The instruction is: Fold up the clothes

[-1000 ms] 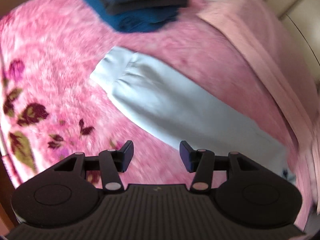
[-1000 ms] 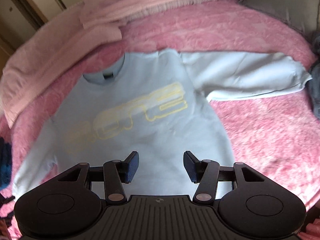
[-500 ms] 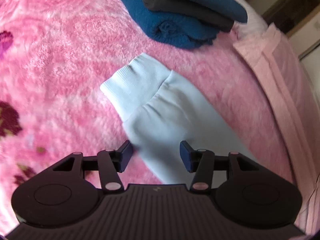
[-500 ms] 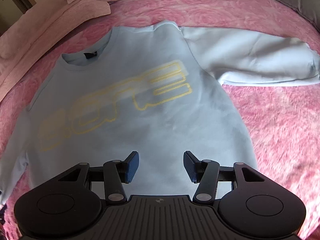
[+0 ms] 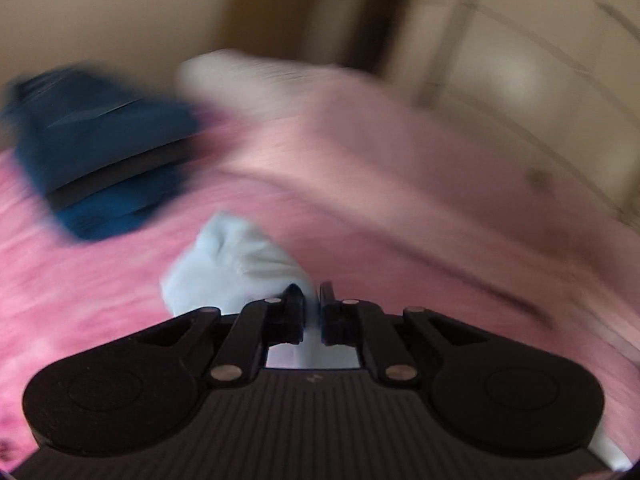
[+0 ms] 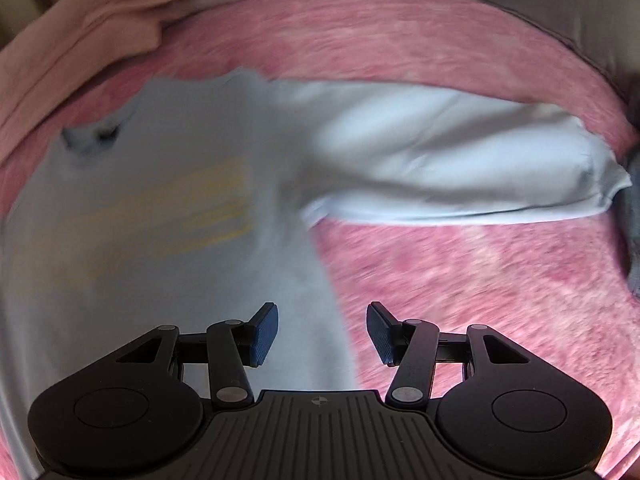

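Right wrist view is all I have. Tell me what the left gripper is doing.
Observer: The left gripper is shut on the sleeve of the pale blue sweatshirt, jaws pinching fabric near the cuff.
Operator: Report what lies beyond that sleeve.
Observer: A stack of dark blue clothes sits on the pink blanket, up and to the left of the sleeve.
Operator: Say how sharp that picture is.
Observer: Heavily blurred, so the cuff's exact position is hard to tell.
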